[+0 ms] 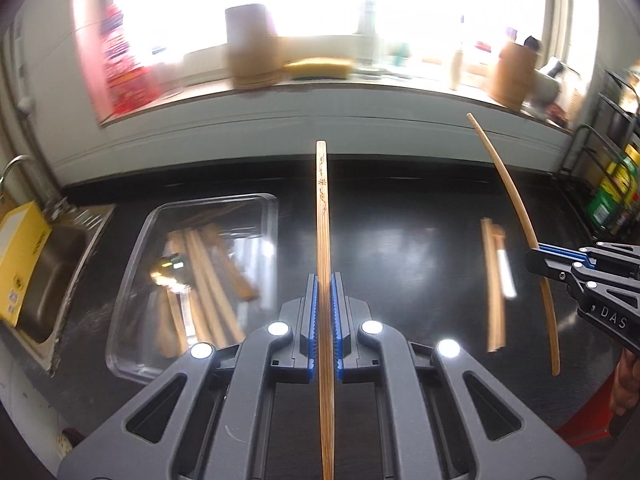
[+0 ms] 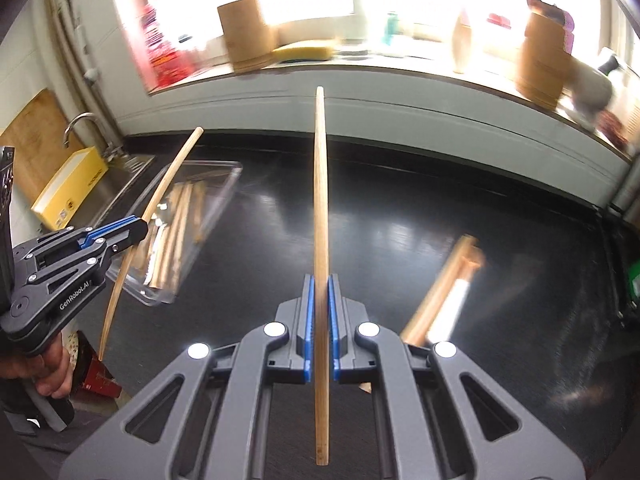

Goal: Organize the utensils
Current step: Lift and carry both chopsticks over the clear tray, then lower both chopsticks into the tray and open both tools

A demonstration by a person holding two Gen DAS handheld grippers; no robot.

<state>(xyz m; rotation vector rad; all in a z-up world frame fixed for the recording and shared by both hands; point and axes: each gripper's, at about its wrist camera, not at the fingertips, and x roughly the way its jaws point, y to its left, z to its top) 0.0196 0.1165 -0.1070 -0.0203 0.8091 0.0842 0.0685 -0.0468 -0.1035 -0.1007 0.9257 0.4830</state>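
My left gripper (image 1: 324, 280) is shut on a bamboo chopstick (image 1: 322, 200) that sticks out straight ahead above the black counter. My right gripper (image 2: 319, 280) is shut on a second, plain chopstick (image 2: 320, 168). Each gripper shows in the other's view: the right gripper (image 1: 536, 258) with its stick (image 1: 506, 184) at the right edge, and the left gripper (image 2: 138, 228) with its stick (image 2: 168, 176) at the left edge. A clear plastic tray (image 1: 272, 204) (image 2: 236, 166) holding several chopsticks lies on the counter to the left. A few loose chopsticks (image 1: 494, 280) (image 2: 444, 284) lie on the counter to the right.
A steel sink (image 1: 60, 248) with a faucet and a yellow box (image 1: 20, 256) sits at the counter's left end. The windowsill behind holds wooden containers (image 2: 244, 36), a yellow sponge and bottles. A wire rack (image 1: 612, 184) stands at the far right. A hand (image 2: 48, 364) grips the left tool.
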